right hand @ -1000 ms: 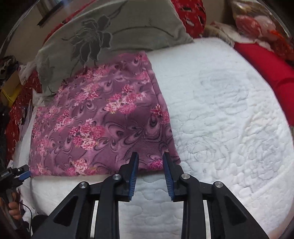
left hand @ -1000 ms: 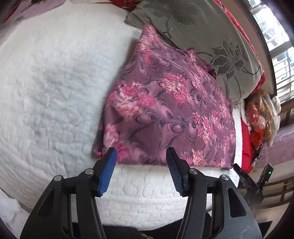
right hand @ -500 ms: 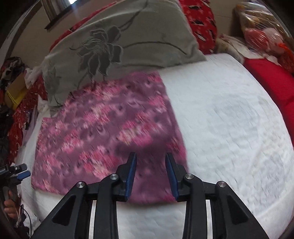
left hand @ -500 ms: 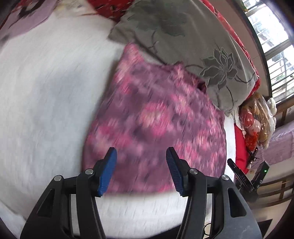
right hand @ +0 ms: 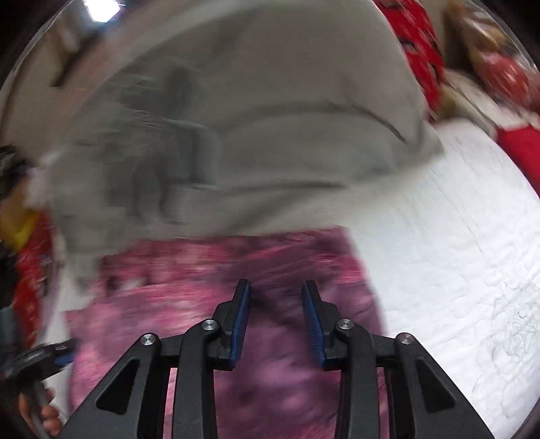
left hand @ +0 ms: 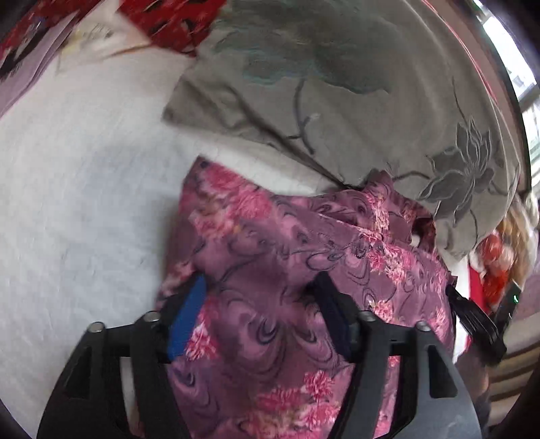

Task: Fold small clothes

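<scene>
A purple garment with pink flowers [left hand: 297, 256] lies folded on the white quilted bed [left hand: 84, 189]. My left gripper [left hand: 258, 287] is open and low over the garment's near part, its blue pads on either side of a stretch of cloth. In the blurred right wrist view the garment [right hand: 189, 304] lies under my right gripper [right hand: 275, 292], which is open over its right part, holding nothing. The other gripper shows at the right edge of the left wrist view [left hand: 472, 320].
A grey pillow with a dark flower print [left hand: 354, 84] lies just beyond the garment's far edge and also shows in the right wrist view [right hand: 253, 135]. Red patterned bedding [left hand: 175, 17] lies behind. Bagged red items [left hand: 499, 253] sit to the right. White quilt [right hand: 455, 236] spreads right.
Both grippers have moved forward from the bed's near edge over the garment towards the pillow. The garment's far edge by the pillow now looks bunched. Both stay open.
</scene>
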